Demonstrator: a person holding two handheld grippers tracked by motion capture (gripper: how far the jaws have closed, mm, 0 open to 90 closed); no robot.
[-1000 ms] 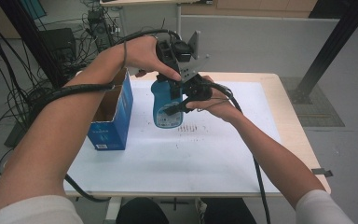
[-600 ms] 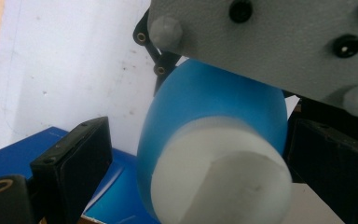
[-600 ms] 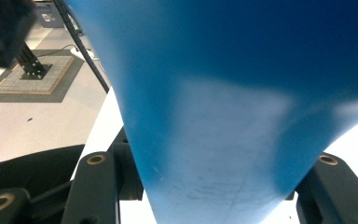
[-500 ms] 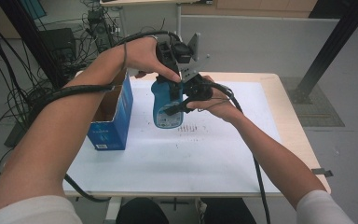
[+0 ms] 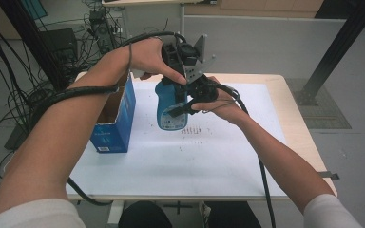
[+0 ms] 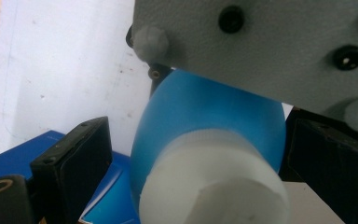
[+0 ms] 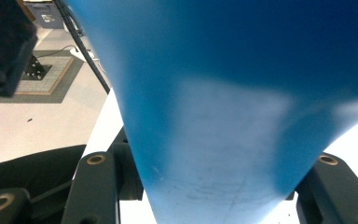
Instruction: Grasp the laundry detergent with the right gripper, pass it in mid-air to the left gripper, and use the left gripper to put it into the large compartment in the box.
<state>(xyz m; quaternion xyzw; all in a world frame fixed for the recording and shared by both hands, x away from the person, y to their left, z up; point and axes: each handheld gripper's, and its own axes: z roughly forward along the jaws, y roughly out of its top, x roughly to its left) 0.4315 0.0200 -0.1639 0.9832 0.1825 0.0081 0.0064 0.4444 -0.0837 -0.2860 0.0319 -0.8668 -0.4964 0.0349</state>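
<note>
Between the claws: one blue bottle (image 5: 171, 107) with a white cap (image 6: 214, 182), held up above the worktop (image 5: 218, 166).
Right claw (image 5: 183, 110): pinching the bottle's body from the side; in the right gripper view the blue wall (image 7: 223, 116) fills the gap between its jaws, pressed against both.
Left claw (image 5: 180, 71): poised over the bottle's top; in the left gripper view its jaws stand spread on either side of the cap, with a gap on the near side, so no grip yet.
Step in hand: I judge the right claw is steadying the bottle while the left lines up on the cap, most likely to unscrew it.
Next move: the left claw likely needs to press together squarely on the cap, then twist, while the right holds firm against the turn.
Beside the left claw: one blue carton (image 5: 116, 118), open-topped, standing on the worktop, apart from the bottle.
Count: two claws, one bottle, one cap, one carton.
</note>
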